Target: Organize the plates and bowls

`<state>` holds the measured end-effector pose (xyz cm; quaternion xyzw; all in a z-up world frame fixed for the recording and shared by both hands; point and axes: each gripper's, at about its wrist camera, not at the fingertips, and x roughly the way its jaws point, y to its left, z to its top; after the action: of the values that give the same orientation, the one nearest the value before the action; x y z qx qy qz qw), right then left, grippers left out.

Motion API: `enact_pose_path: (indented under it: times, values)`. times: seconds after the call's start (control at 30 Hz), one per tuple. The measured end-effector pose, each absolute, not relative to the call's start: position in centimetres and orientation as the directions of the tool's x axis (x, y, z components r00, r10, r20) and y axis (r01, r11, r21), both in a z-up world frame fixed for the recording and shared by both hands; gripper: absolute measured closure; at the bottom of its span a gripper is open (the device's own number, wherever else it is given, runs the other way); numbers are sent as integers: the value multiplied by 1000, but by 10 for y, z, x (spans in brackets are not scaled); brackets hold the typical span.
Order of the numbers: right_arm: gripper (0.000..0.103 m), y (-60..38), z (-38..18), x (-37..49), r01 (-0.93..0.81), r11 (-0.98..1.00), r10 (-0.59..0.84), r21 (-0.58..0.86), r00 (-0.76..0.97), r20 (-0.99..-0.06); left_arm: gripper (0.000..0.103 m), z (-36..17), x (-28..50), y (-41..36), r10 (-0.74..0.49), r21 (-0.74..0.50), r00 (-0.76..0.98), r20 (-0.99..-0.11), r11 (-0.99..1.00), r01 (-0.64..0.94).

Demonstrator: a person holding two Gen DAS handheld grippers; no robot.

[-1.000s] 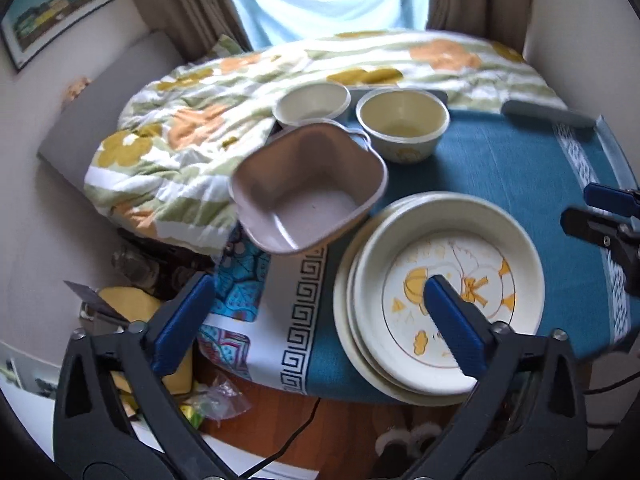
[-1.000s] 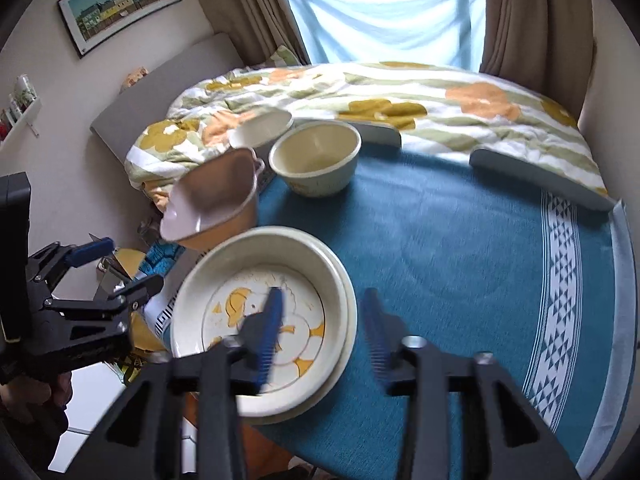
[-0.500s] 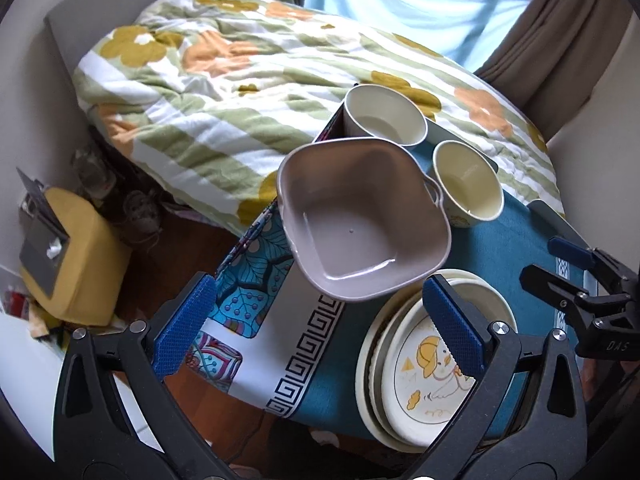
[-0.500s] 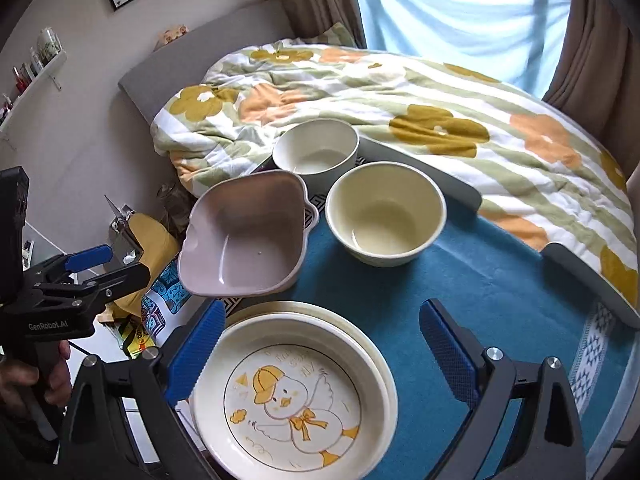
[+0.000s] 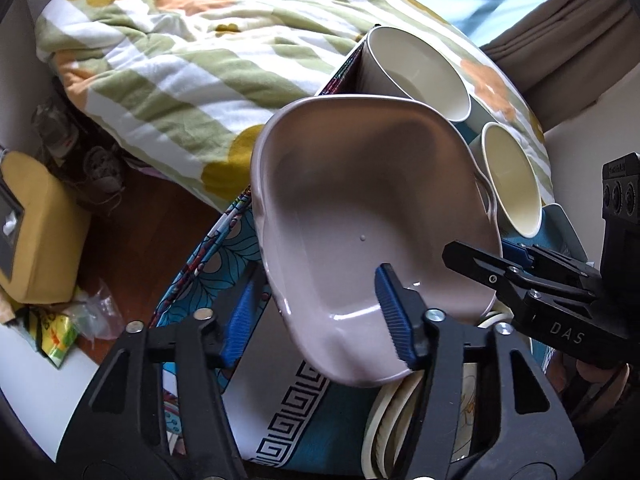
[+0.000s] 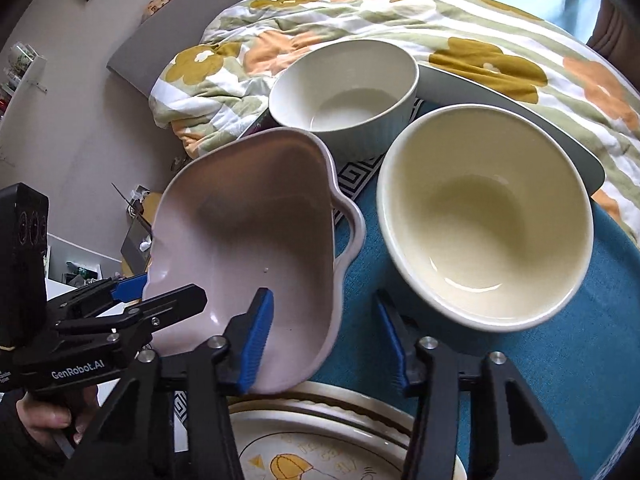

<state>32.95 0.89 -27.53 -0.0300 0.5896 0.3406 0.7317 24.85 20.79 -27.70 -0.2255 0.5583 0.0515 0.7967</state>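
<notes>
The pink dish [image 5: 360,216], a square-cornered bowl with side handles, sits tilted at the table's near left corner, its lower edge resting over the stacked plates [image 6: 320,440]. The left gripper [image 5: 316,320] straddles the dish's near wall: one blue pad lies inside the dish, the other outside below the rim. Its jaws are closing with the wall between them, but firm contact of the outer pad cannot be confirmed — that pad is blurred and partly behind the dish. The right gripper [image 6: 326,332] straddles the opposite wall of the same dish, near its right handle; its jaws are also closing, the left pad inside the dish, the right pad outside over the blue tablecloth [image 6: 560,380]. A visible gap remains between that right pad and the dish wall. The yellow bowl [image 6: 484,220] stands upright just beside the dish on the right, and the white ribbed bowl [image 6: 344,92] stands behind both, near the table's far edge. The plates are largely hidden — only rims and part of a duck print show below the dish and between the gripper arms. A hand [image 6: 44,416] holding the left gripper is cut off at the frame's lower left. The floral quilt [image 5: 180,52] fills the background beyond the table.
</notes>
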Motion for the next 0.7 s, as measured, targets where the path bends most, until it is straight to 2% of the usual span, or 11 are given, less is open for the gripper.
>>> enact_pose_path:
  times: [0.03,0.07,0.1,0.13,0.2,0.4,0.7]
  values:
    - [74,9,-276,331,-535,765,462,358,69,-884,77,-280,250,208,-171,-300,364,-916,892,-337]
    - [79,9,-277,332,-535,766,459,357,67,-886,84,-282,251,209,-175,-302,360,-917,891,-338]
    - [83,10,-278,332,-536,767,456,353,68,-887,90,-284,252,211,-168,-296,357,-919,892,-342]
    - [86,11,-278,332,-540,771,445,338,78,-892,92,-284,252,213,-164,-295,363,-917,891,-345]
    - [90,11,-279,331,-541,772,442,333,81,-894,92,-283,251,217,-160,-297,372,-914,889,-347]
    - [90,10,-270,321,-549,762,470,342,107,-876,92,-265,243,214,-103,-246,401,-910,914,-322]
    - [90,-32,-213,285,-545,751,545,373,192,-816,92,-190,208,165,-30,-182,493,-870,948,-263]
